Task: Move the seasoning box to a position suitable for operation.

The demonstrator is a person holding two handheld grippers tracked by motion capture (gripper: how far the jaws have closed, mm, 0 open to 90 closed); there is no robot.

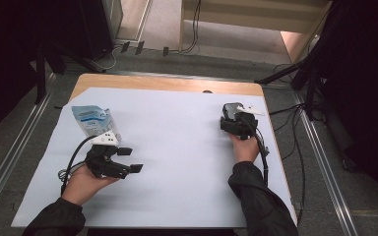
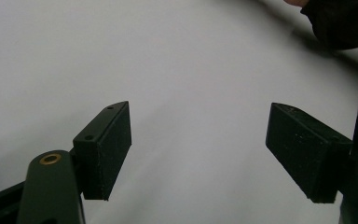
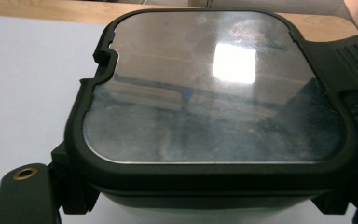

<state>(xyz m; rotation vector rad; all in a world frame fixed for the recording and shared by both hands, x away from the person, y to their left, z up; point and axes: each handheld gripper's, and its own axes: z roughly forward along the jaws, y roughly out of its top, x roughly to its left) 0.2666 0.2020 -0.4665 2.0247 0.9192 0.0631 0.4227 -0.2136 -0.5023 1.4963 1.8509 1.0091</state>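
A black lidded container (image 3: 214,93) with a shiny clear lid sits between the jaws of my right gripper (image 3: 205,198); the jaws press on its two sides. In the high view this container (image 1: 232,109) rests on the white sheet at the right, with my right gripper (image 1: 234,119) behind it. A blue and white pouch (image 1: 92,120) lies at the left of the sheet. Just below it, my left gripper (image 1: 131,160) points right, open, with nothing between its jaws. Bare white sheet shows between the wide-apart jaws of my left gripper (image 2: 198,140).
The white sheet (image 1: 177,157) covers most of the wooden table (image 1: 167,83). A black latch tab (image 3: 345,60) sticks out from the container's right side. Cables (image 1: 263,152) trail from the right gripper toward the table's right edge. Dark stands and floor rails surround the table.
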